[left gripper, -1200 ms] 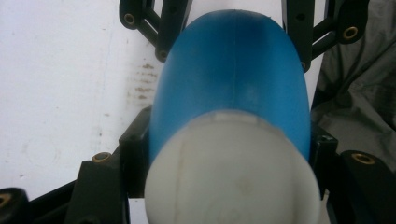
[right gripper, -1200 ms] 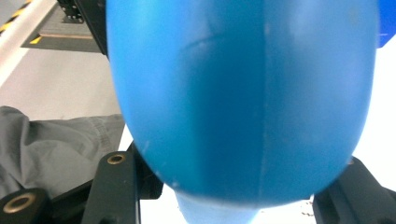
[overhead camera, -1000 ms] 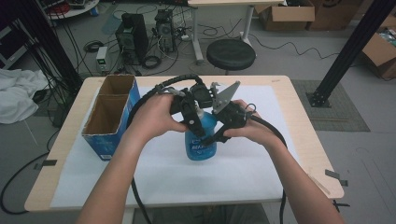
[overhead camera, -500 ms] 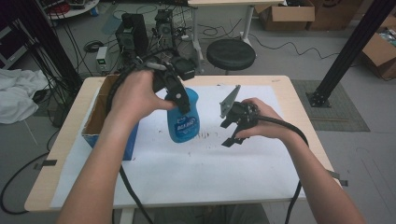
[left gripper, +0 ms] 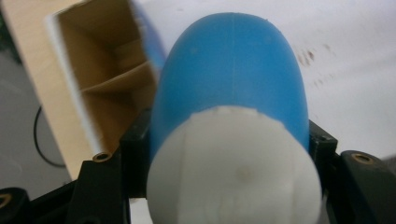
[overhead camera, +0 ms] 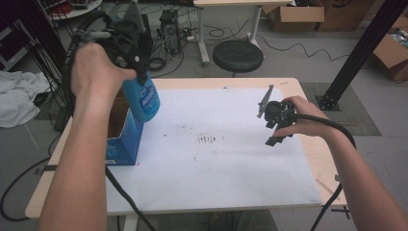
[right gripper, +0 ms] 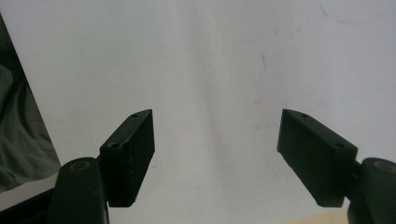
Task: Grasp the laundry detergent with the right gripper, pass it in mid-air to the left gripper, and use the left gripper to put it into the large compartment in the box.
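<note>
Hanging blue bottle [overhead camera: 142, 100] clamped in left tool [overhead camera: 139, 72], above box [overhead camera: 122, 144]

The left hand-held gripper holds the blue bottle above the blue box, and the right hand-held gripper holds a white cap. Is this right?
Not quite. The right hand-held gripper holds nothing: the right gripper view shows its jaws apart over the white table cover. The left hand-held gripper does hold the blue bottle above the blue box.

The bottle [left gripper: 231, 74] looks like smooth blue plastic with a soft sheen, white plastic cap [left gripper: 233, 168] a bit more matt. The box [overhead camera: 122, 139] is cardboard, raw brown inside, printed blue outside. The table [overhead camera: 308, 159] has a pale wood edge under a matt white, scuffed sheet [overhead camera: 216, 163]. Gripper pads [right gripper: 133, 154] are matt black, slightly grainy.
</note>
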Available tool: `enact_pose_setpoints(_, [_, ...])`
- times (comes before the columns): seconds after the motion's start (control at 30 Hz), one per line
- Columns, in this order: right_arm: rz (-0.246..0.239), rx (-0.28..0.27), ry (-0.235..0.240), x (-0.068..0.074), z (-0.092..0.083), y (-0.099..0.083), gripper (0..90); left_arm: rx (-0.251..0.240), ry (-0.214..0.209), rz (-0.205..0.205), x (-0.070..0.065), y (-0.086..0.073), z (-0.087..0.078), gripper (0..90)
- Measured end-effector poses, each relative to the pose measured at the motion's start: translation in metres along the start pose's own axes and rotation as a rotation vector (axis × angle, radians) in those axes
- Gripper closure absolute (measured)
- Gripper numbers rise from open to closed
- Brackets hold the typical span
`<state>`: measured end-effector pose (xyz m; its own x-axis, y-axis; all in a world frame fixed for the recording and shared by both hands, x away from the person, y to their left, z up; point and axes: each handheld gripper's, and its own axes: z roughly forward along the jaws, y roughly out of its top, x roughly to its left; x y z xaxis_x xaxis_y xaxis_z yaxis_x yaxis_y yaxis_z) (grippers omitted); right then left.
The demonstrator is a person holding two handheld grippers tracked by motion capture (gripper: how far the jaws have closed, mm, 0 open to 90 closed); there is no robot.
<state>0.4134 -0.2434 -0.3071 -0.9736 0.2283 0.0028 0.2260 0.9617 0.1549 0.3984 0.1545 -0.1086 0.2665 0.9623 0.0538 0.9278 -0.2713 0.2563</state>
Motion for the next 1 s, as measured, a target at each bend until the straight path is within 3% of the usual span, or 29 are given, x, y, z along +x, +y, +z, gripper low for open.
enact_pose_setpoints(0.07, [0.017,-0.007,0.0,-0.004,-0.004,-0.008,28.2,0.006,0.015,-0.068,0.014,-0.003,-0.005,38.4])
enact_pose_setpoints(0.2, [0.042,-0.019,0.003,-0.009,-0.012,-0.019,28.5,-0.002,0.059,-0.154,0.033,-0.008,-0.009,38.4])
enact_pose_setpoints(0.4, [0.064,-0.014,-0.017,-0.013,-0.017,-0.032,28.5,0.012,0.117,-0.224,0.049,-0.015,-0.006,38.4])
enact_pose_setpoints(0.7, [0.078,-0.011,-0.017,-0.014,-0.018,-0.044,28.5,0.035,0.111,-0.259,0.067,-0.027,0.015,38.4])
enact_pose_setpoints(1.0, [0.086,-0.007,-0.021,-0.013,-0.019,-0.049,28.5,0.075,0.103,-0.263,0.076,-0.035,0.059,38.4])
